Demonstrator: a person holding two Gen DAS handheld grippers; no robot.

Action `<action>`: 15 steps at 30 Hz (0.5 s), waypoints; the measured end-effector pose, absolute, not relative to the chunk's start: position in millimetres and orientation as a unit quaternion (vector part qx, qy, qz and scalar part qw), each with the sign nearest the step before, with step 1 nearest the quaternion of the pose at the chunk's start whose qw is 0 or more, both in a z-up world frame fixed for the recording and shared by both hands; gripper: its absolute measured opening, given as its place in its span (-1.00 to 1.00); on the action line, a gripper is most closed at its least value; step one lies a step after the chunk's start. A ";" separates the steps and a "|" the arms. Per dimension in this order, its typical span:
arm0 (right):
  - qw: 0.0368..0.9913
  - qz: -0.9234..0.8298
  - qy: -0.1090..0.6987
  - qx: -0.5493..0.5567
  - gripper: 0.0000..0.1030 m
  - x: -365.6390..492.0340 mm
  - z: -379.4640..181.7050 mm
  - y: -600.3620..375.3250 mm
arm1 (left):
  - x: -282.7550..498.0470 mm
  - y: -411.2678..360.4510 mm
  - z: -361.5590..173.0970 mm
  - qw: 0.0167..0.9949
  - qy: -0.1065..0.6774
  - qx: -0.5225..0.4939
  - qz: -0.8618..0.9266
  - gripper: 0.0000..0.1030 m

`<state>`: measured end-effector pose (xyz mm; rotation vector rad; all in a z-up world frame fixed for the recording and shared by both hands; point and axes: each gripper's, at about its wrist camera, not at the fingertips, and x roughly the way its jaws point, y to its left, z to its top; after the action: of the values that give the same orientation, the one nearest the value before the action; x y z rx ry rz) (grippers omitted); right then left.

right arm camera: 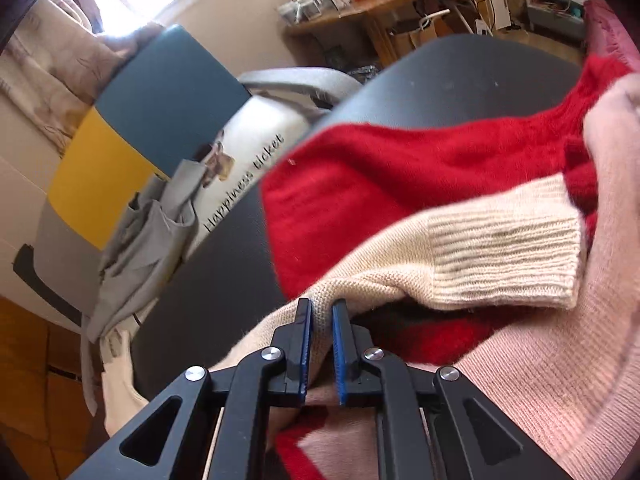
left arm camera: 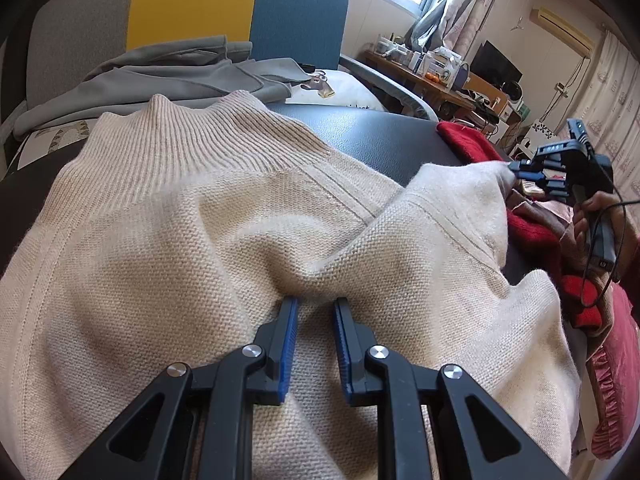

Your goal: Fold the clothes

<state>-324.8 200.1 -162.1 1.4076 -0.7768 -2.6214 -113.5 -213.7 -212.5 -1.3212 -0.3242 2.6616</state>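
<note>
A cream knit sweater point(left arm camera: 160, 216) with a ribbed collar lies on a dark table point(left arm camera: 372, 132). My left gripper point(left arm camera: 316, 304) is shut on a bunched fold of its body. My right gripper point(right arm camera: 322, 308) is shut on the sweater's sleeve point(right arm camera: 400, 272), whose ribbed cuff point(right arm camera: 504, 256) hangs out to the right. In the left wrist view the right gripper point(left arm camera: 516, 170) holds the sleeve lifted at the right. A red sweater point(right arm camera: 380, 168) and a pink one point(right arm camera: 560, 360) lie under the sleeve.
A grey garment point(left arm camera: 168, 76) lies on a chair with a yellow and teal back point(left arm camera: 240, 4) behind the table. A white printed cushion point(right arm camera: 256, 152) sits on the chair seat. A cluttered wooden desk point(left arm camera: 424, 68) stands at the far right.
</note>
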 end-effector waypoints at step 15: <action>0.047 -0.862 -0.170 0.475 -0.79 -378.2 -142.8 163.3 | -114.6 -217.6 -213.1 0.080 -0.117 -0.439 0.887 -0.66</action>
<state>-378.2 163.3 -142.8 1.4491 -0.5173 -2.6301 -114.6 -217.6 -213.1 -1.3116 -0.3494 2.6536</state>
